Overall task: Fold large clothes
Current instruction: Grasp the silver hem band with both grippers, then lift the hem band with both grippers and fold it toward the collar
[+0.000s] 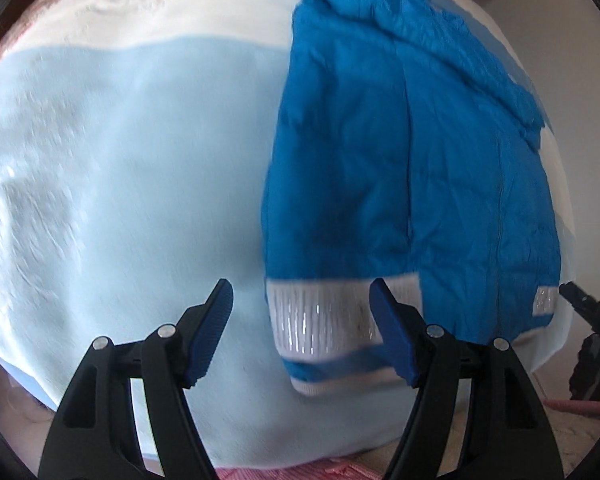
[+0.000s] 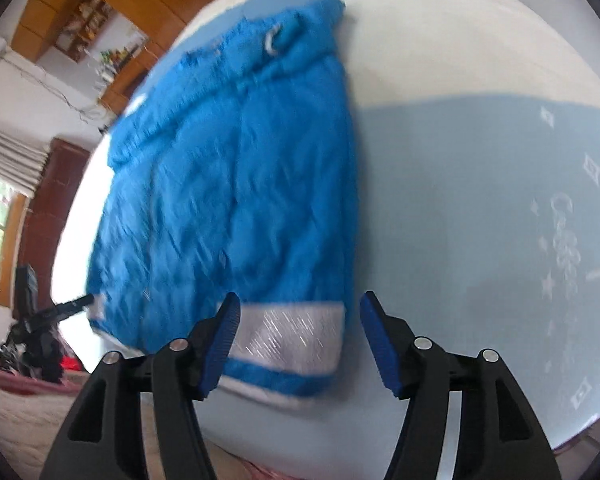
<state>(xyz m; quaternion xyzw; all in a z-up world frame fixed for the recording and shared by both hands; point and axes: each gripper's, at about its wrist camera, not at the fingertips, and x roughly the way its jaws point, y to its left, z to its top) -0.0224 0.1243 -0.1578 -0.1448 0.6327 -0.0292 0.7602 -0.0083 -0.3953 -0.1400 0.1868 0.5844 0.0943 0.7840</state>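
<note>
Right now I hover both grippers, left [image 1: 300, 332] and right [image 2: 298, 340], wide open and empty, above the jacket [image 1: 380, 168] hem, which lies folded narrow on the blanket [image 1: 140, 160].

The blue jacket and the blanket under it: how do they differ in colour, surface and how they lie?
The blue jacket is deep, saturated blue; the blanket is pale blue with a white band. The jacket looks creased and puffy, with a silvery-white ribbed hem; the blanket looks soft and mostly smooth. The jacket lies folded narrow over part of the blanket, which is spread wide beneath it. Both are fabric lying flat.
</note>
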